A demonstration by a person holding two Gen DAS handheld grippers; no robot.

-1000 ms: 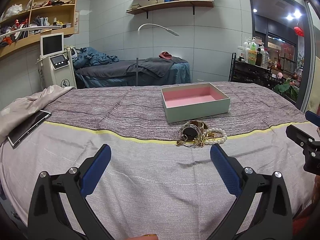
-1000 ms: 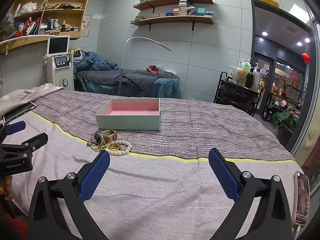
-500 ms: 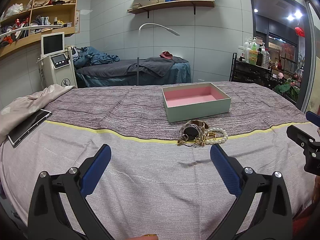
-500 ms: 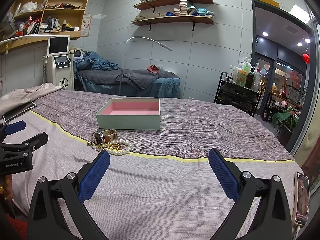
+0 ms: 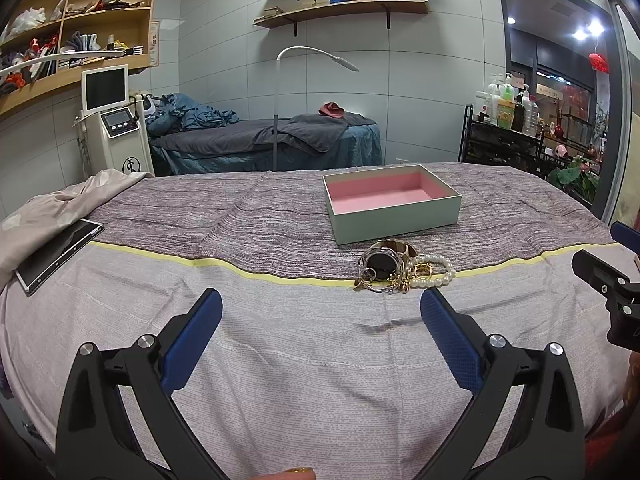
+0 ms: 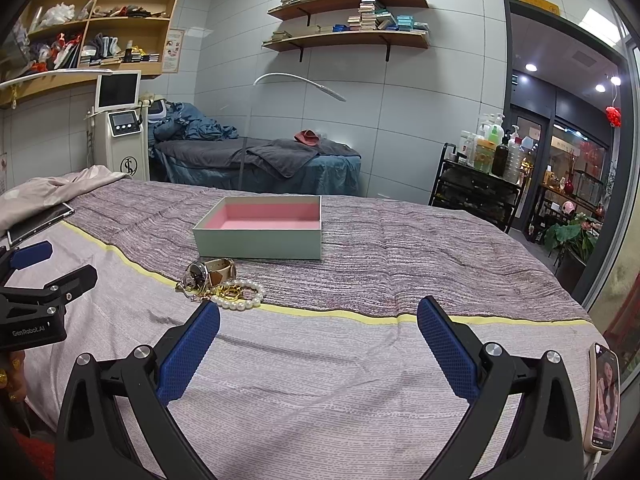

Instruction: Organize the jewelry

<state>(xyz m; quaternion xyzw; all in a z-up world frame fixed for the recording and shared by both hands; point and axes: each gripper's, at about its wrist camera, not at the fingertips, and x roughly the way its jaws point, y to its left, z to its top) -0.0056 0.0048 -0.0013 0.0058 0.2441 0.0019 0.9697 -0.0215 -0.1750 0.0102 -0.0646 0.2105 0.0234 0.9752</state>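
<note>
A pale green box with a pink lining (image 5: pixel 390 206) (image 6: pixel 260 228) stands open and empty on the bed. In front of it lies a small heap of jewelry: a watch (image 5: pixel 382 264) (image 6: pixel 208 272), a pearl bracelet (image 5: pixel 436 270) (image 6: pixel 240 294) and gold pieces (image 5: pixel 420 270) (image 6: pixel 226 291). My left gripper (image 5: pixel 320 312) is open and empty, low over the bed, short of the heap and a little left of it. My right gripper (image 6: pixel 318 316) is open and empty, right of the heap. Each gripper shows at the edge of the other's view.
The bed has a striped purple-grey blanket (image 5: pixel 260 216) and a yellow stripe (image 5: pixel 240 274). A tablet (image 5: pixel 56 254) lies at the left edge by a beige sheet. A phone (image 6: pixel 604 396) lies at the right edge. A machine, massage bed and trolley stand behind.
</note>
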